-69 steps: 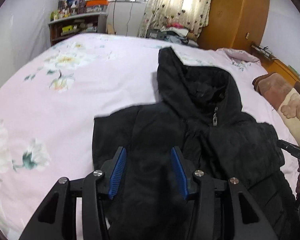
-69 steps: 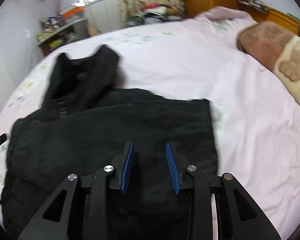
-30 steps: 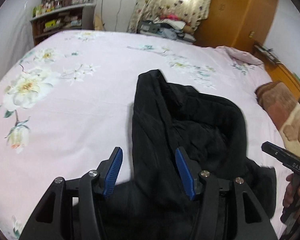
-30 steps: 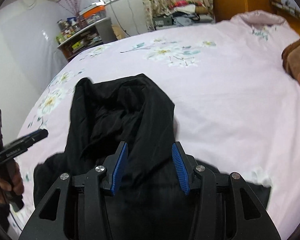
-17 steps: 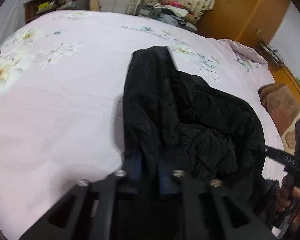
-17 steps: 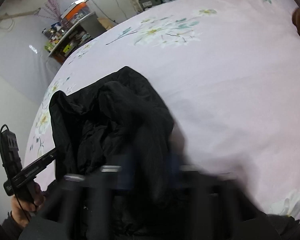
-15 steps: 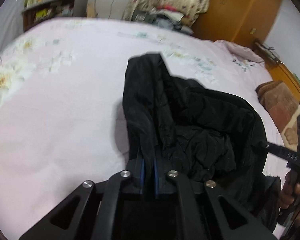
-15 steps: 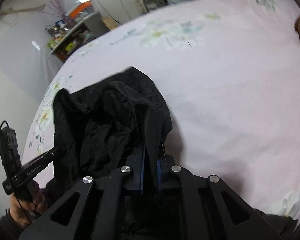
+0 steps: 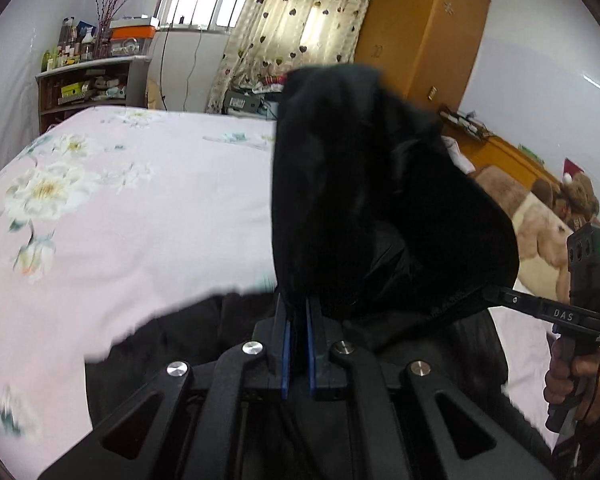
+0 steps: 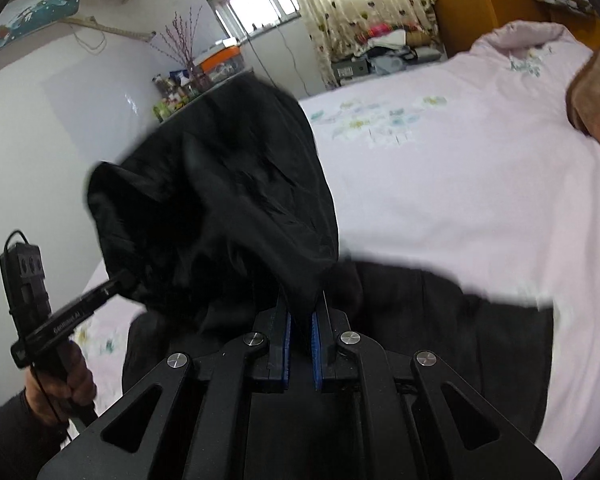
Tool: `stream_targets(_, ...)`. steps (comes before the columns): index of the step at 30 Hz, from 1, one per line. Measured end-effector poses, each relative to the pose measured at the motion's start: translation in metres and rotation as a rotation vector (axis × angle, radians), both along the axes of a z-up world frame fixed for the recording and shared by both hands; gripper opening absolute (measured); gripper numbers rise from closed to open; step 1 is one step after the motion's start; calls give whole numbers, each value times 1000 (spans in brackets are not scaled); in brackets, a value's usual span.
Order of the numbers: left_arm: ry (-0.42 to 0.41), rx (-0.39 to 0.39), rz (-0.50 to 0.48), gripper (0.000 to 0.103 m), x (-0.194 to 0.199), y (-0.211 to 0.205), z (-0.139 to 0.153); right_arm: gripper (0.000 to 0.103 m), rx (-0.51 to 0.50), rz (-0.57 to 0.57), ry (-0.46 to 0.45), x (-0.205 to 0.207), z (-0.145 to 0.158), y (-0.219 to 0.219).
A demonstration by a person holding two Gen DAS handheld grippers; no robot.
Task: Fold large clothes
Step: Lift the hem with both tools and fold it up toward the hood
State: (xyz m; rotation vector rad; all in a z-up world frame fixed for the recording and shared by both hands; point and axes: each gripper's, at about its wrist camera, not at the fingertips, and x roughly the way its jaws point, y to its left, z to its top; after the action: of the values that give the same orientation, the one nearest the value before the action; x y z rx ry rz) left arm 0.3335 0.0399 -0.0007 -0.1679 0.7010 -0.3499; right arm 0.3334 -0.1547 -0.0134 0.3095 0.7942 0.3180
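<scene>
A black hooded jacket (image 9: pixel 380 208) lies on the pink floral bed (image 9: pixel 120 216). Its hood is lifted off the bed and stands up in front of both cameras. My left gripper (image 9: pixel 298 320) is shut on the hood's left edge. My right gripper (image 10: pixel 300 320) is shut on the hood's right edge (image 10: pixel 300 264). The jacket's body (image 10: pixel 440 320) stays flat on the bed under both grippers. Each view shows the other gripper at the far side of the hood, the right one (image 9: pixel 500 294) and the left one (image 10: pixel 120 280).
A brown plush blanket (image 9: pixel 540 220) lies at the bed's right side. A shelf with bottles and boxes (image 9: pixel 88 80) stands beyond the bed's far end, beside a curtain (image 9: pixel 296 20) and a wooden wardrobe (image 9: pixel 420 32).
Both grippers moved forward over the jacket, closed on the hood's two edges and raised the hood off the bed. The jacket's body has not moved.
</scene>
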Motion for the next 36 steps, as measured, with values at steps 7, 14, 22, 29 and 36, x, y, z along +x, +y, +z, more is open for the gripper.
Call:
stream_targets(7, 95, 57, 11, 9, -54, 10, -24, 11, -1, 6, 130, -56, -42, -7)
stream_targets(14, 137, 55, 75, 9, -99, 40, -25, 30, 21, -24, 135, -88, -31, -27)
stream_targets(22, 33, -13, 57, 12, -81, 30, 11, 34, -2, -8, 31, -80, 11, -7)
stream_targets(29, 134, 99, -44, 19, -63, -27, -49, 34, -171, 86, 150, -57, -48, 54)
stream_targets(36, 190, 80, -4, 19, -77, -21, -102, 34, -169, 70, 251, -65, -116, 56)
